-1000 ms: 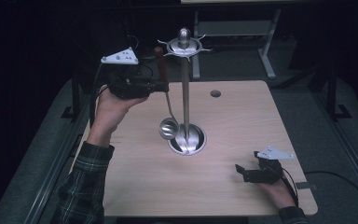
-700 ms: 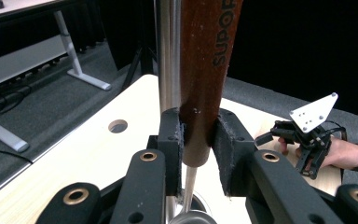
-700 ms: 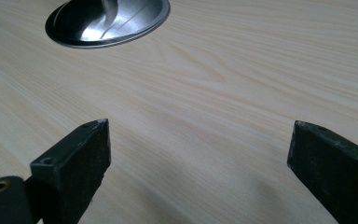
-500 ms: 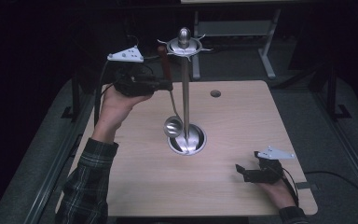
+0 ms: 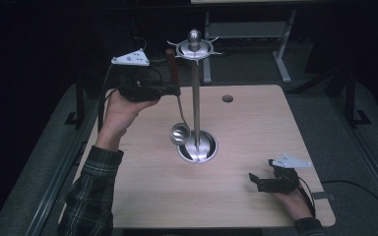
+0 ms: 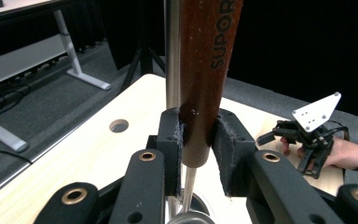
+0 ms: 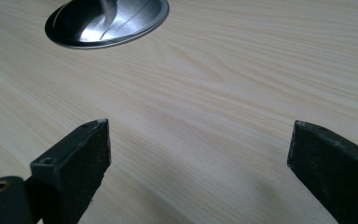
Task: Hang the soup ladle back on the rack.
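Note:
A ladle with a dark red wooden handle and a steel bowl hangs upright beside the pole of a steel utensil stand. My left gripper is shut on the lower end of the handle, held well above the table. The pads press on both sides of the wood, and the pole stands just behind it. The stand has a round base and a hooked crown. My right gripper rests low at the table's front right, open over bare wood.
The wooden table has a round cable hole behind the stand. The stand's base lies ahead of the right gripper. Another desk's white legs stand beyond the far edge. Dark floor surrounds the table.
The ladle's bowl has swayed slightly beside the pole. Both hands have kept their places.

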The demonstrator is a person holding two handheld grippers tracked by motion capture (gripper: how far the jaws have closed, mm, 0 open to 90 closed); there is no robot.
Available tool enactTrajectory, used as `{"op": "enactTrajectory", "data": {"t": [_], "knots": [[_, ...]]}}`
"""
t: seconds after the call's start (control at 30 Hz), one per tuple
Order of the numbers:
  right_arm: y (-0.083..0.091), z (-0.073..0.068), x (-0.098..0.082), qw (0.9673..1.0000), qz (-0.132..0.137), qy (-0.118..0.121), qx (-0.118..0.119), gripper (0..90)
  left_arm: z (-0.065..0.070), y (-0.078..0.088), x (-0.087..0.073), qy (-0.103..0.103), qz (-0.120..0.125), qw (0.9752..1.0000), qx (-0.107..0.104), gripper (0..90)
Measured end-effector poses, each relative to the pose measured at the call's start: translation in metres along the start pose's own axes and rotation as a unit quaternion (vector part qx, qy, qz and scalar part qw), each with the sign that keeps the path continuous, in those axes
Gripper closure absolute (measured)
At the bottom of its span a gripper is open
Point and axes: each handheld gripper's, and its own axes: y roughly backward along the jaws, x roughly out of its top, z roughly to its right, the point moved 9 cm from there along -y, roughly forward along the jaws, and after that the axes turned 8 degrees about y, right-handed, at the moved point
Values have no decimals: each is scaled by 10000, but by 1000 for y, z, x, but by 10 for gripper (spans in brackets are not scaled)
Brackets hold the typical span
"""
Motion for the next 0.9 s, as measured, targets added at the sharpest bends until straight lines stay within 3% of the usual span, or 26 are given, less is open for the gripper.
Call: {"op": "enactTrajectory", "data": {"t": [0.5,0.9], "knots": [[0,0,0,10000,13,-2,9,53,3,1,6,42,221,9996,-141,687],[0,0,0,10000,2,-1,22,53,-2,1,-6,71,115,9999,-101,609]]}}
